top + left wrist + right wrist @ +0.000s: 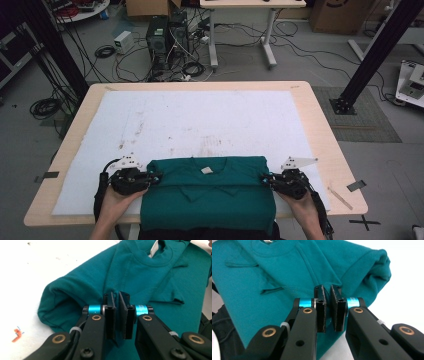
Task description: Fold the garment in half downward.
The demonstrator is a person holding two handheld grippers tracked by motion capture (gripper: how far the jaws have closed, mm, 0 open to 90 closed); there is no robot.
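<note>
now the teal shirt [210, 192] lies folded at the near edge of the white mat [200, 125], its lower part hanging over the edge of the wooden table [325, 140] toward the person. its collar with a small white label [207, 171] faces up, on the side of the shirt away from the person. the left gripper [156, 178] sits at the shirt's left edge, its jaws drawn nearly together and pinching a fold of the teal fabric at the side seam, as the left gripper view shows. the right gripper [263, 179] sits at the shirt's right edge, jaws likewise closed on a bunched fold of cloth. beyond the shirt the mat is bare apart from faint brown stains [210, 145].
</note>
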